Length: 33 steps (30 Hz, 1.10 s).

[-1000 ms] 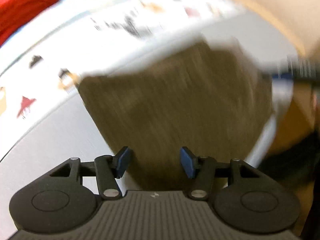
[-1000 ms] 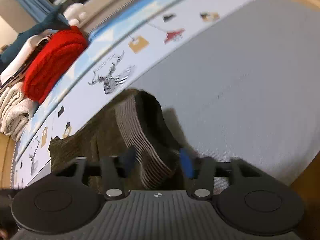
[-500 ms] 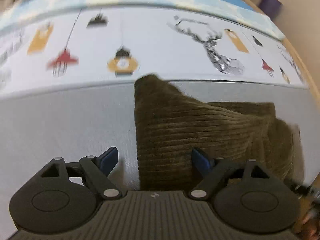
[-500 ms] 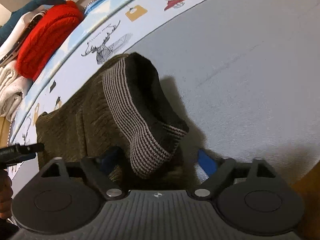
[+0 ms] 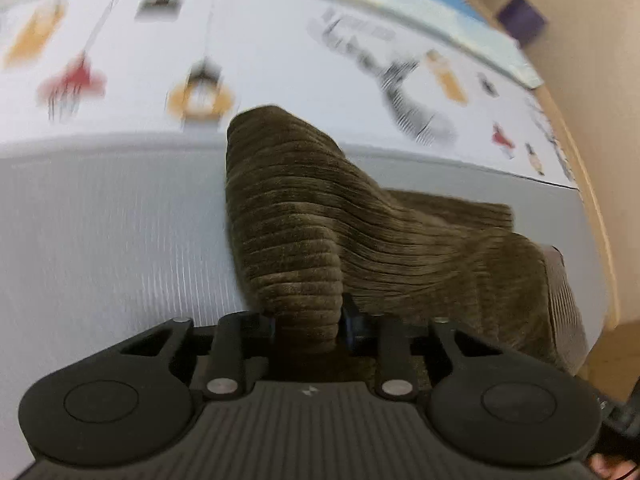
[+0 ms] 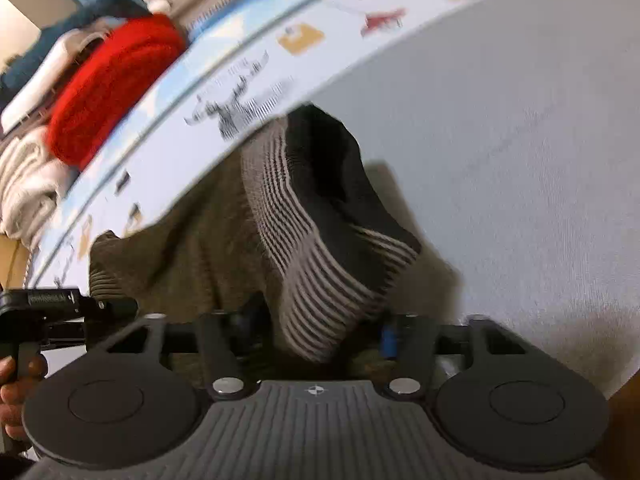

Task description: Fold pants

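Note:
Olive-brown corduroy pants [image 5: 360,236] lie on a grey bed cover [image 5: 100,220]. My left gripper [image 5: 308,326] is shut on a raised fold of the corduroy at the pants' left edge and lifts it into a peak. The striped grey-and-black waistband [image 6: 320,248] shows in the right wrist view, bunched and lifted. My right gripper [image 6: 316,336] is shut on that waistband. The corduroy [image 6: 180,240] spreads to the left behind it. The left gripper's body [image 6: 60,304] shows at the far left of the right wrist view.
A white printed sheet with deer and lantern pictures [image 5: 280,52] runs along the far side. Folded red [image 6: 108,80] and beige [image 6: 24,184] clothes are stacked beyond it. A wooden edge [image 5: 600,200] borders the bed at right.
Both grippers were open around the pants half a second ago. Both have now closed, the left on a corduroy fold, the right on the waistband, and the cloth is lifted.

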Motion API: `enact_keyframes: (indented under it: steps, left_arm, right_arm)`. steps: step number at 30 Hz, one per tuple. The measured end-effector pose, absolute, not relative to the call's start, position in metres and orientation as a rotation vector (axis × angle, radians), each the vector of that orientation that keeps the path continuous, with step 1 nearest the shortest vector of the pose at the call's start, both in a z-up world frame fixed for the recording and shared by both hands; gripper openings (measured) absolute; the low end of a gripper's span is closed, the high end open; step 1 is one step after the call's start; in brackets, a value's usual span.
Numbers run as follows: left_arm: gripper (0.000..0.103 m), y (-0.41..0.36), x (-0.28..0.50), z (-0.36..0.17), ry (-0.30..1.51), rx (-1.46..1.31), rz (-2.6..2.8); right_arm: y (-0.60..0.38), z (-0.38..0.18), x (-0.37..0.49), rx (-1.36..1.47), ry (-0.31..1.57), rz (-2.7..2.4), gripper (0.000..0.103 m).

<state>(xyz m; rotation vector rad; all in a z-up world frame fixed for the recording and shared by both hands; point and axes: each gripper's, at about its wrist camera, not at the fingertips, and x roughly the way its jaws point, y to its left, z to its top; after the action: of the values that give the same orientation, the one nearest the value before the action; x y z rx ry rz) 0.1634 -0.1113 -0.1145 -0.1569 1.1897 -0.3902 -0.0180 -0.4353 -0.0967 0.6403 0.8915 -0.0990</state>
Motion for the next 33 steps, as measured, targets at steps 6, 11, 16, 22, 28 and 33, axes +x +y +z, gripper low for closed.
enact_keyframes:
  steps: [6,11,16,22,28,33]
  left_arm:
    - [0.029,-0.091,0.161,-0.064,0.947,-0.043,-0.331]
    - [0.029,-0.043,0.175,-0.042,0.844,-0.122,-0.247]
    - [0.045,0.006,0.189,-0.037,0.793,-0.181,-0.109]
    - [0.044,0.037,0.186,-0.051,0.952,-0.152,-0.082]
    - [0.046,0.009,0.156,-0.105,1.189,0.178,-0.194]
    - [0.052,0.003,0.129,-0.079,1.051,0.264,-0.143]
  right_arm:
    - [-0.391,-0.071,0.011,0.567,0.742,-0.027,0.041]
    - [-0.352,-0.05,0.042,0.537,0.615,0.022,0.041]
    - [-0.314,-0.049,0.076,0.502,0.57,0.077,0.043]
    - [-0.294,-0.094,0.119,0.372,0.85,-0.072,0.051]
    - [-0.303,-0.092,0.122,0.409,0.875,-0.074,0.052]
    - [-0.299,-0.066,0.102,0.384,0.891,-0.073,0.059]
